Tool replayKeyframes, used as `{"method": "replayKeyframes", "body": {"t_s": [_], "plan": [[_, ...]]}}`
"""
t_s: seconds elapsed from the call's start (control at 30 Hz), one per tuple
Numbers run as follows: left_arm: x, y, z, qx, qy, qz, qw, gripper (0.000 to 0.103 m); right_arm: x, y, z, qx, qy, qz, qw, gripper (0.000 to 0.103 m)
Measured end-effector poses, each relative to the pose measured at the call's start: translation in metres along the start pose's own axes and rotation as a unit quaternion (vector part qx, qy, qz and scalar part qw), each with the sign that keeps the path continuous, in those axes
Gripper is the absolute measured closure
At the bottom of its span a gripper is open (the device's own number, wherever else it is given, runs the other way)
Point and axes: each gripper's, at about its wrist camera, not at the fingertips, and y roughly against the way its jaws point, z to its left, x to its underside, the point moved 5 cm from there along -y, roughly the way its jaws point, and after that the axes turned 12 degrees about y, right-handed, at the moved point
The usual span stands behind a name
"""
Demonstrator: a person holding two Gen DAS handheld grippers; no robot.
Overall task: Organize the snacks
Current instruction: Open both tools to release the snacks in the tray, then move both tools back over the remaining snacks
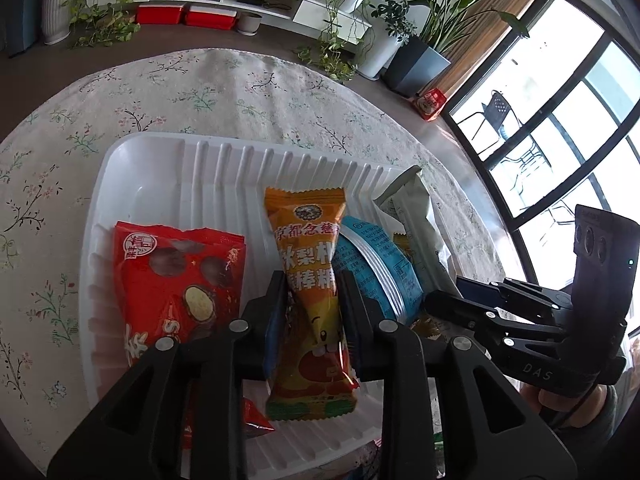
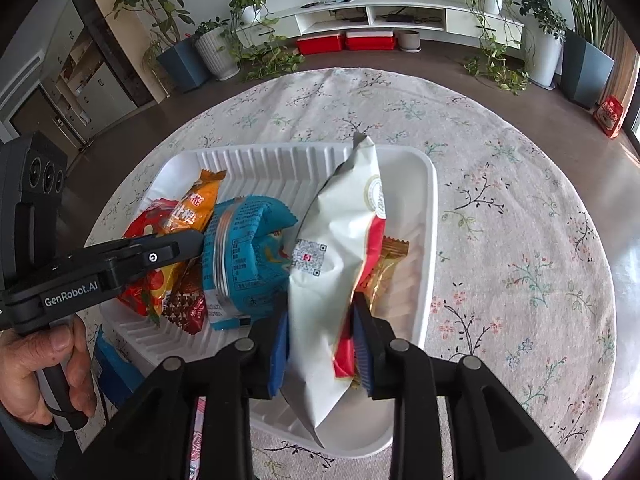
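Left gripper [image 1: 310,300] clamped on orange packet [image 1: 308,264], right gripper [image 2: 320,334] clamped on white bag [image 2: 340,248], both over tray [image 2: 428,216]. Lower flat, release beside blue packet [image 2: 248,252], no overlap.

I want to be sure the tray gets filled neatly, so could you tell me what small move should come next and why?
Probably open the left gripper and let go of the orange packet. It already lies inside the white tray between the red packet and the blue packet, while the right gripper holds the white bag over the tray's other side.
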Motion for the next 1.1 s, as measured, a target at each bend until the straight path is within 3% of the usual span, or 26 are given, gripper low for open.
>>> {"method": "replayKeyframes", "body": {"t_s": [0.07, 0.17, 0.3, 0.5, 0.67, 0.87, 1.1], "plan": [[0.000, 0.000, -0.001, -0.002, -0.002, -0.001, 1.0000, 0.072, 0.001, 0.001, 0.000, 0.000, -0.001, -0.001, 1.000, 0.065], [0.002, 0.005, -0.006, 0.003, -0.012, -0.006, 0.9999, 0.045, 0.001, 0.003, 0.000, -0.001, -0.003, -0.006, 1.000, 0.061], [0.006, 0.010, -0.015, 0.005, -0.022, -0.008, 0.9997, 0.028, 0.003, 0.010, -0.003, -0.005, -0.013, -0.015, 1.000, 0.051], [0.012, 0.032, -0.012, 0.015, -0.011, -0.016, 0.9997, 0.014, 0.009, 0.039, -0.009, -0.010, -0.031, -0.052, 0.998, 0.029], [0.017, 0.073, -0.006, 0.030, 0.001, -0.047, 0.9984, 0.002, 0.020, 0.072, -0.005, -0.026, -0.041, -0.091, 0.995, 0.013], [0.035, 0.138, -0.003, 0.045, -0.002, -0.101, 0.9938, 0.000, 0.048, 0.106, 0.006, -0.039, -0.058, -0.137, 0.988, 0.009], [0.107, 0.174, 0.022, 0.049, 0.012, -0.120, 0.9914, 0.000, 0.107, 0.111, 0.016, -0.071, -0.118, -0.150, 0.979, 0.009]]}}
